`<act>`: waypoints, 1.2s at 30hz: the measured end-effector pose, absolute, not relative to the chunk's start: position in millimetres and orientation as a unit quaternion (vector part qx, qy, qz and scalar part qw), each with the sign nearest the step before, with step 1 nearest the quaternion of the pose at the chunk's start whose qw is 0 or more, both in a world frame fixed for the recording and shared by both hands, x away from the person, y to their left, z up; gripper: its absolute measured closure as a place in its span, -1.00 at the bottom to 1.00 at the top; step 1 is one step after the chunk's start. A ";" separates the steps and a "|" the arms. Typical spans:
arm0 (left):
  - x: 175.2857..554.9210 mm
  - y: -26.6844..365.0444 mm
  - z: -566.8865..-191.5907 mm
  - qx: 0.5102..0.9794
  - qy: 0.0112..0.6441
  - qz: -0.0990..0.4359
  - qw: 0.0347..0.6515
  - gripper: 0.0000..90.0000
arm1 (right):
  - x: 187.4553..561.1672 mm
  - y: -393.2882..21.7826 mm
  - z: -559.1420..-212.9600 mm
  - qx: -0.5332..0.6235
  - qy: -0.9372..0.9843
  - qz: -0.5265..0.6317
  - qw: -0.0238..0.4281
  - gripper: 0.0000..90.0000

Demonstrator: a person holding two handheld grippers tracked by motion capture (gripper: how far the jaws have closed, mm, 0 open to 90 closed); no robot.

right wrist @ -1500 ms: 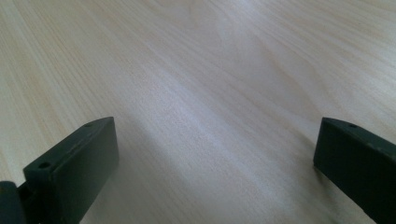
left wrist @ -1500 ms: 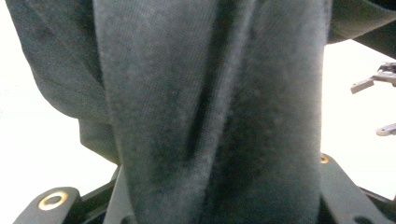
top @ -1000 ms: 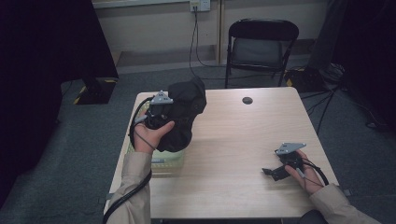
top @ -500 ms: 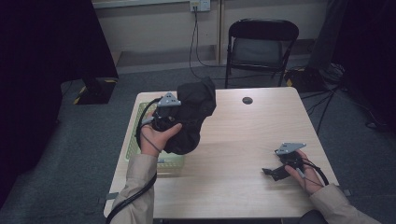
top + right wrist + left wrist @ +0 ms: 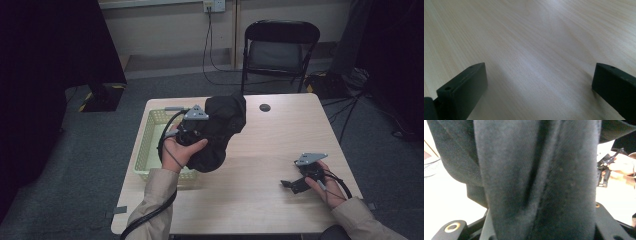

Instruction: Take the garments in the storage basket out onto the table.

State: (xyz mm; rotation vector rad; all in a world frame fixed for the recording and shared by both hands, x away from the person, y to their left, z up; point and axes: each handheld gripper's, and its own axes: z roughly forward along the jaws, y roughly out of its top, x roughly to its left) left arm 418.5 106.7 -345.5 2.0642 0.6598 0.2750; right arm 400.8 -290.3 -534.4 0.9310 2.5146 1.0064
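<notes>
A bulky black cloth (image 5: 222, 127) hangs above the wooden table (image 5: 260, 165), just right of a yellow-green basket (image 5: 148, 142). My left gripper (image 5: 201, 131) is shut on it, with its grey plate on top and a hand under it. In the left gripper view the dark ribbed cloth (image 5: 536, 180) sits bunched between the jaws and hides their tips. My right gripper (image 5: 293, 184) rests low on the table at the front right, held by the other hand. Its jaws stand wide apart over bare wood (image 5: 539, 72), with nothing between them.
The basket stands at the table's left edge. A small black round object (image 5: 264, 107) lies near the far edge. A black folding chair (image 5: 280, 45) stands behind the table, with cables on the floor to its right. The right gripper (image 5: 605, 173) appears far off in the left gripper view.
My left gripper has carried the black cloth to the right, from over the basket toward the middle of the table. The right gripper has stayed where it was.
</notes>
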 end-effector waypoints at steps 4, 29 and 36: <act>418.0 100.0 -350.8 0.841 0.263 0.104 0.462 0.29 | 400.8 -290.3 -534.4 0.322 0.870 0.348 0.138 -1.00; 414.0 67.4 -373.6 0.849 0.243 0.062 0.465 0.29 | 400.8 -290.3 -534.4 0.322 0.870 0.348 0.138 -1.00; 413.6 58.9 -383.7 0.850 0.242 0.052 0.465 0.29 | 400.8 -290.3 -534.4 0.322 0.870 0.348 0.138 -1.00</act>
